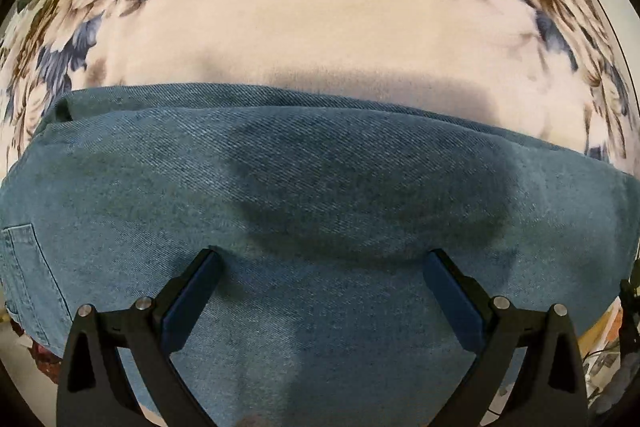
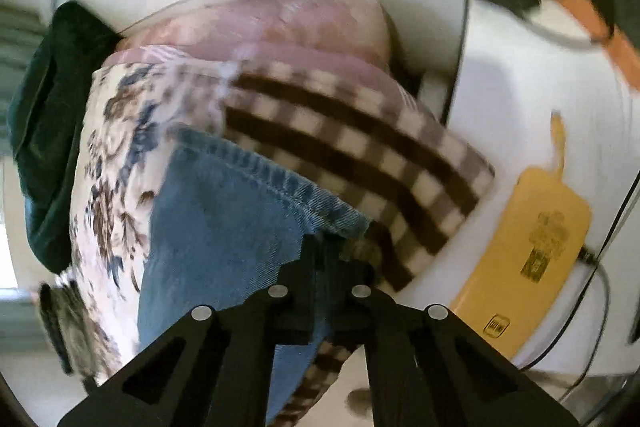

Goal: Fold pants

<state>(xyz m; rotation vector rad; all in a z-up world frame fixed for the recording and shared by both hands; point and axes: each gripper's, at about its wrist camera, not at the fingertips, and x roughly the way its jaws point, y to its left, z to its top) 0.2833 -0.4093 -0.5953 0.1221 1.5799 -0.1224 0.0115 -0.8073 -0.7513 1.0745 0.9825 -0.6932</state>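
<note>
Blue denim pants (image 1: 320,187) lie folded across a floral sheet (image 1: 320,7), with a pocket seam at the left edge. My left gripper (image 1: 320,259) is open just above the denim, its blue-padded fingers (image 1: 192,291) spread wide with nothing between them. In the right wrist view my right gripper (image 2: 326,251) is shut on the pants' hem edge (image 2: 280,179), and denim hangs down to the left of the fingers. This view is blurred.
A brown-and-white checked blanket (image 2: 360,155) and pink bedding (image 2: 280,27) lie beyond the hem. A dark green cloth (image 2: 48,107) is at the left. A yellow device (image 2: 532,247) with a cable sits on a white surface at the right.
</note>
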